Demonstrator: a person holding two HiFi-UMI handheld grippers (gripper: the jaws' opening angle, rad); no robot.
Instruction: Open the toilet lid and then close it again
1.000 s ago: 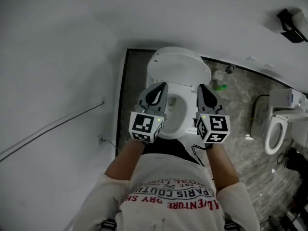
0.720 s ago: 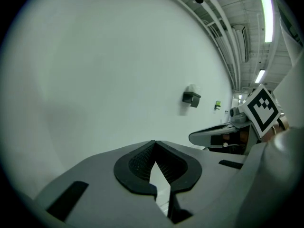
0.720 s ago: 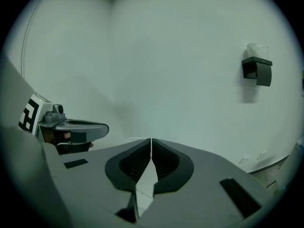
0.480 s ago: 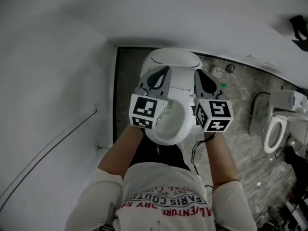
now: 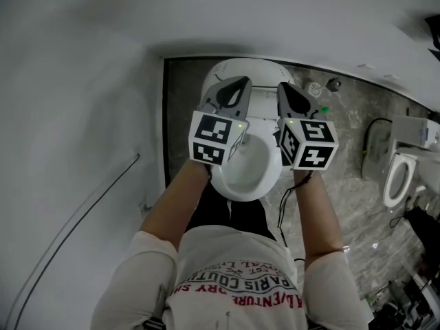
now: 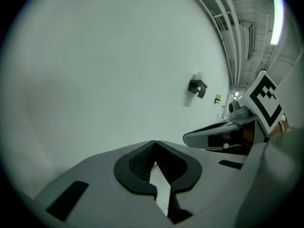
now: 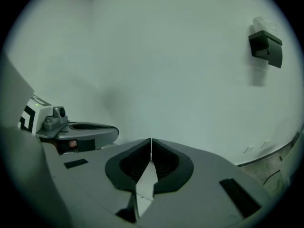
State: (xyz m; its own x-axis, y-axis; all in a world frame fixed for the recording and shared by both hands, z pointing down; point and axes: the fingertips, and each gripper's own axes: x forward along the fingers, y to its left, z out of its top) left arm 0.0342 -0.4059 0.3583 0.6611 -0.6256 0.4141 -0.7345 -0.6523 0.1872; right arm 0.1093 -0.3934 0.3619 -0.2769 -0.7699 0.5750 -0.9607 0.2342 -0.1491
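Standing upright, the white toilet lid (image 5: 258, 69) exposes the bowl (image 5: 251, 165).

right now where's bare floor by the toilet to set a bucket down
Bare: the dark floor strip between wall and toilet. Right of the toilet is crowded: drain, green item, cable, then a second toilet.

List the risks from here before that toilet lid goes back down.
1. The left gripper and right gripper are both shut and empty by the raised toilet lid. A lid that is only pushed could slip and slam onto the seat.
2. The cable hanging under the right gripper runs beside the seat and might snag.
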